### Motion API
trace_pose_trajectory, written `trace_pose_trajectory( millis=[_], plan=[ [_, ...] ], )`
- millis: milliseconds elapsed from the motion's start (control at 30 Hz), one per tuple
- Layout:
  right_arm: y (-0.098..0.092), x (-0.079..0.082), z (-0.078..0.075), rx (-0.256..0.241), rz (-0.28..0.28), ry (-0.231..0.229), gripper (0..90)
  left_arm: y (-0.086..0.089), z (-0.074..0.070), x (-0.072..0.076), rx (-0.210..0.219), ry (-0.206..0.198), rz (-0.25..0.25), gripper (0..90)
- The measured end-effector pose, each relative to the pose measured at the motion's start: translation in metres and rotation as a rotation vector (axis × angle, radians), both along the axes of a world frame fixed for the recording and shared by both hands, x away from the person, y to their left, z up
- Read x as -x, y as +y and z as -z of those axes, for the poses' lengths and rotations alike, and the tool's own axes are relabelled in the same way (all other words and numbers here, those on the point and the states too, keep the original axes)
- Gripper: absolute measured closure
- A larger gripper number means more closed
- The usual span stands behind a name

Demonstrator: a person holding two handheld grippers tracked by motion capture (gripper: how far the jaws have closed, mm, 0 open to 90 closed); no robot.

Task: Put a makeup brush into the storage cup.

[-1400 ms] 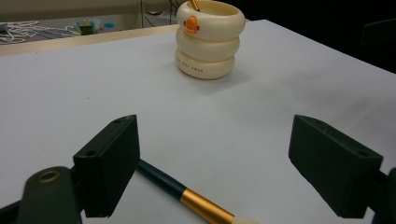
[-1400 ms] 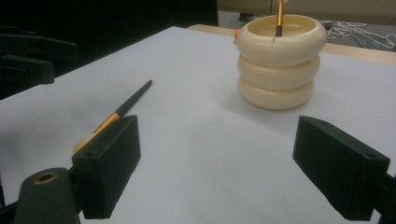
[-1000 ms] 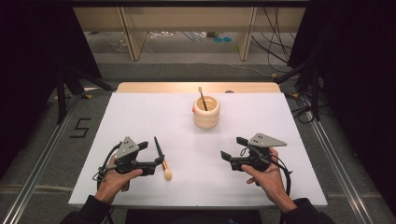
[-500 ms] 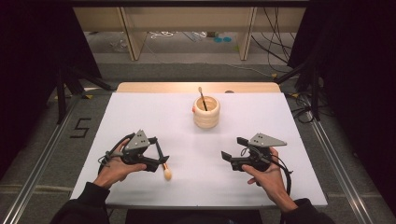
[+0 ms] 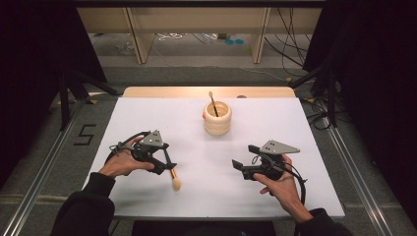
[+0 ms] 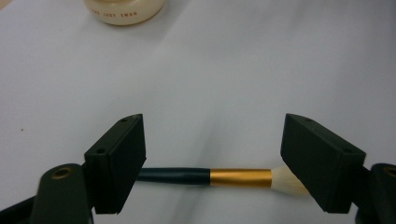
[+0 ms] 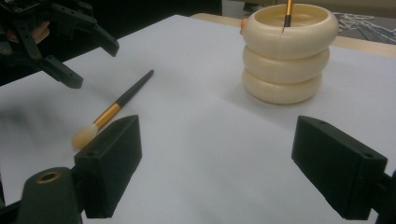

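A makeup brush (image 5: 170,170) with a dark handle, gold ferrule and pale bristles lies flat on the white table (image 5: 295,128). My left gripper (image 5: 166,158) hovers right over it, open. In the left gripper view the brush (image 6: 240,178) runs crosswise under my left gripper (image 6: 214,133), from one jaw to the other, not gripped. A cream ringed holder (image 5: 217,119) stands at the middle back with a second brush (image 5: 212,104) upright inside. My right gripper (image 5: 244,157) is open at the front right, empty. The right gripper view looks past my right gripper (image 7: 217,135) at the holder (image 7: 289,56) and the loose brush (image 7: 116,107).
A wooden strip (image 5: 162,91) borders the table's far edge. Metal rails (image 5: 44,167) run along both sides on the floor, and cables (image 5: 314,105) lie at the right. Bare white surface lies between the two grippers and around the holder.
My left gripper has moved forward and right from beside the brush to directly over it, turning as it went. The right gripper, the holder and the loose brush have stayed put.
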State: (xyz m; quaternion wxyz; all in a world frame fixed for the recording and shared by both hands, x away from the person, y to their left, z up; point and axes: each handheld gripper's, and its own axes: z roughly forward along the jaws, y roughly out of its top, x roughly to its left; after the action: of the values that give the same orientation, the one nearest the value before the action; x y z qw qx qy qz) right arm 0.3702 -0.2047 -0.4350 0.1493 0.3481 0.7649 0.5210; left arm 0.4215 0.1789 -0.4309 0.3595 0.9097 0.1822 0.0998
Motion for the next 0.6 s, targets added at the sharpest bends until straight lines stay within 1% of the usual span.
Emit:
trace_pose_trajectory(
  millis=[33, 67, 100, 133, 167, 233, 267, 300, 400, 433, 467, 533, 600],
  plan=[
    [0.000, 0.000, 0.000, 0.001, -0.002, -0.001, 16.9, -0.002, 0.001, -0.001, -0.003, 0.006, 0.004, 22.9],
    [0.000, 0.000, 0.000, 0.001, -0.004, -0.003, 17.0, -0.001, 0.000, -0.004, -0.049, 0.003, 0.035, 23.7],
    [0.000, -0.001, 0.001, 0.010, 0.002, -0.023, 17.0, -0.002, 0.000, -0.005, -0.055, 0.005, 0.037, 24.4],
    [0.000, -0.001, 0.001, 0.011, 0.003, -0.021, 17.1, -0.003, 0.000, -0.007, -0.054, 0.006, 0.043, 24.6],
    [-0.001, -0.001, 0.001, 0.014, 0.004, -0.018, 17.3, -0.004, 0.002, -0.008, -0.042, 0.011, 0.041, 24.7],
    [-0.001, -0.001, 0.001, 0.013, 0.003, -0.018, 17.6, -0.003, 0.004, -0.012, -0.057, 0.021, 0.048, 24.8],
    [-0.002, 0.000, 0.000, 0.022, 0.008, 0.005, 17.9, -0.002, 0.006, -0.014, -0.067, 0.027, 0.046, 25.4],
    [-0.002, 0.000, 0.000, 0.030, 0.007, -0.004, 18.0, -0.001, 0.007, -0.016, -0.076, 0.029, 0.045, 26.1],
    [-0.002, -0.001, 0.001, 0.038, 0.009, 0.000, 18.0, 0.001, 0.010, -0.021, -0.074, 0.045, 0.054, 27.2],
    [-0.002, 0.000, 0.000, 0.036, 0.009, 0.016, 18.0, 0.001, 0.011, -0.022, -0.073, 0.050, 0.063, 27.2],
    [-0.002, -0.001, 0.001, 0.037, 0.009, -0.002, 18.0, 0.001, 0.012, -0.022, -0.073, 0.056, 0.067, 27.5],
    [-0.001, -0.001, 0.001, 0.032, 0.005, 0.001, 18.0, 0.000, 0.014, -0.024, -0.074, 0.068, 0.080, 27.8],
    [0.000, -0.002, 0.002, 0.020, 0.002, -0.004, 18.0, -0.003, 0.015, -0.026, -0.107, 0.057, 0.105, 28.2]
  ],
)
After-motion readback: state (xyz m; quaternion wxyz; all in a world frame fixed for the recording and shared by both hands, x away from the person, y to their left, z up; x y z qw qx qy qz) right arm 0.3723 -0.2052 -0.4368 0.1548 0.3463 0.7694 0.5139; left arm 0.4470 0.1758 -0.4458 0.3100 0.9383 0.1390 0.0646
